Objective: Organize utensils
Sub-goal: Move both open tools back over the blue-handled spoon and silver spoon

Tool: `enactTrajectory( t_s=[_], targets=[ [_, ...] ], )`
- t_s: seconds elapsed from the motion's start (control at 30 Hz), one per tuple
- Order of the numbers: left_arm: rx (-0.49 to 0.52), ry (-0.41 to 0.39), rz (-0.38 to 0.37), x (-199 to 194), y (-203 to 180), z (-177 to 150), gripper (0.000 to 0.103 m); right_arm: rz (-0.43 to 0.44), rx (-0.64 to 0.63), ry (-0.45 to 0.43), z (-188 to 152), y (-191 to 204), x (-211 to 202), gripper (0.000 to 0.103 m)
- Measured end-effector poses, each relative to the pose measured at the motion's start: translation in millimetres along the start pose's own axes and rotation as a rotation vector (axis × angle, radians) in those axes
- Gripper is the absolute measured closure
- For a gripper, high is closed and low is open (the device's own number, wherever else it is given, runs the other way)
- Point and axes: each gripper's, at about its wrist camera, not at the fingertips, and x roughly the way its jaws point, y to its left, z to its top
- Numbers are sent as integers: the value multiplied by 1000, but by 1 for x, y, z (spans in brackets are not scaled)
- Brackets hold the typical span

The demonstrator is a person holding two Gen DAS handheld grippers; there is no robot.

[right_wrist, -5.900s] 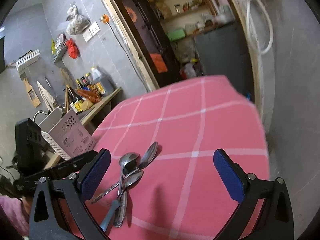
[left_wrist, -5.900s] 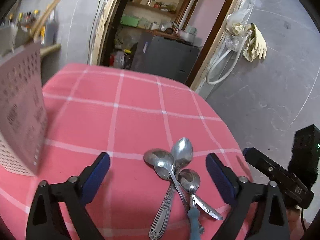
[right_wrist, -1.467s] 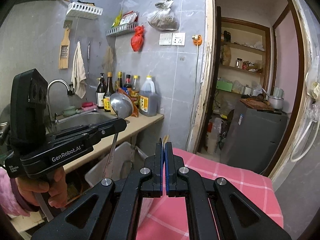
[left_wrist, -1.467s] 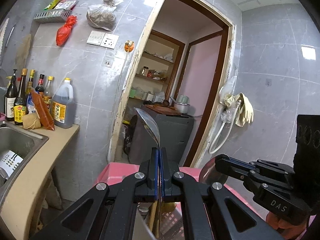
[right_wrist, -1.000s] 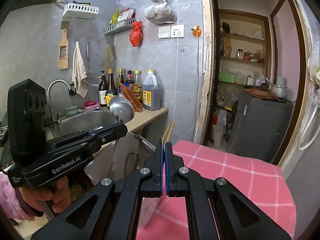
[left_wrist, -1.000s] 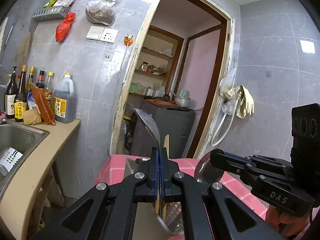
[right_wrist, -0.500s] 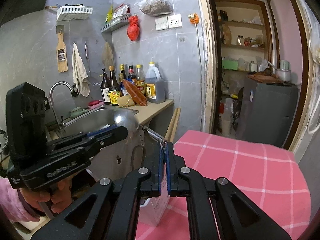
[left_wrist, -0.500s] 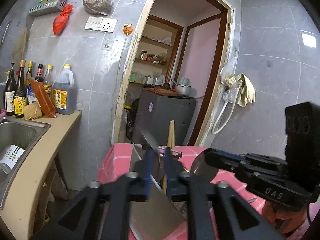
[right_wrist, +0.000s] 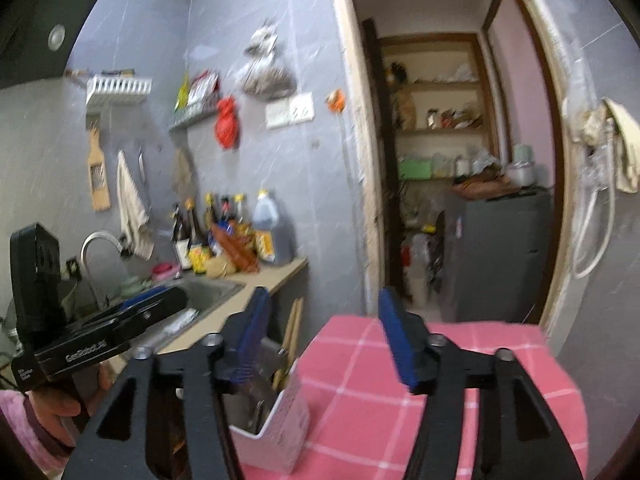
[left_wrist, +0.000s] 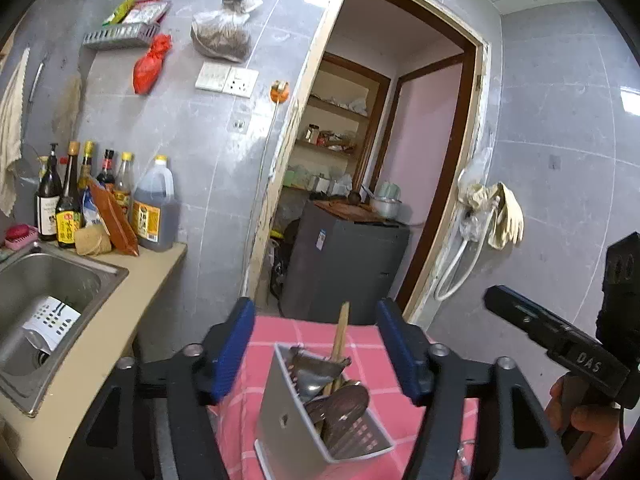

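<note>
- Left tongs (left_wrist: 316, 344) spread wide, nothing between the blue pads (left_wrist: 234, 346); they hang above the utensil caddy (left_wrist: 288, 412), lower centre of the left wrist view.
- Right tongs (right_wrist: 322, 338) also spread and empty, lower centre of the right wrist view; frame is motion-blurred, so fine detail is unreliable.
- Utensils sit in the caddy: spoons (left_wrist: 340, 400) with bowls up and a wooden stick (left_wrist: 340, 334), likely chopsticks, standing tall and leaning out the top.
- Caddy stands on the pink checked table (left_wrist: 276, 334), apparently close to its left edge, with the counter and sink (left_wrist: 48, 280) just beyond in the left wrist view. Same caddy (right_wrist: 280, 420) at lower left of the right wrist view, partly hidden behind the right tongs' left finger.
- Risk: caddy looks tall and light; a knock from either tongs could tip it off the table edge toward the counter gap.
- Risk: the wooden stick pokes up between the left pads; lowering or swinging the tongs could snag it and lever the caddy over.
- Risk: spoons look loosely piled and leaning on the rim; a bump could spill one out.
- Risk: both tongs crowd the same spot; they could clash if both pull away at once.
- Cannot tell whether utensils remain on the table; most of it is out of view.
</note>
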Motion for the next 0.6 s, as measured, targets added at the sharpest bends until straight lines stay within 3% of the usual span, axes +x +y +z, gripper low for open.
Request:
enactTrajectory(
  t_s=[0.07,0.13,0.2,0.3,0.6],
  targets=[
    [-3,-7,12,-5,-8,6,23,-31,16,-33,9,-9,-13,14],
    [-8,-14,25,-9,-16,10,13,-66,33,-61,16,-21,-26,4],
    [-12,-20,26,-13,-26,12,4,-89,41,-75,20,-30,-35,2],
    [-9,-31,39,-17,-40,10,1,-121,58,-84,23,-45,-49,1],
    [32,-24,43,-24,-97,-15,0,-185,57,-83,9,-96,-89,1]
  ],
)
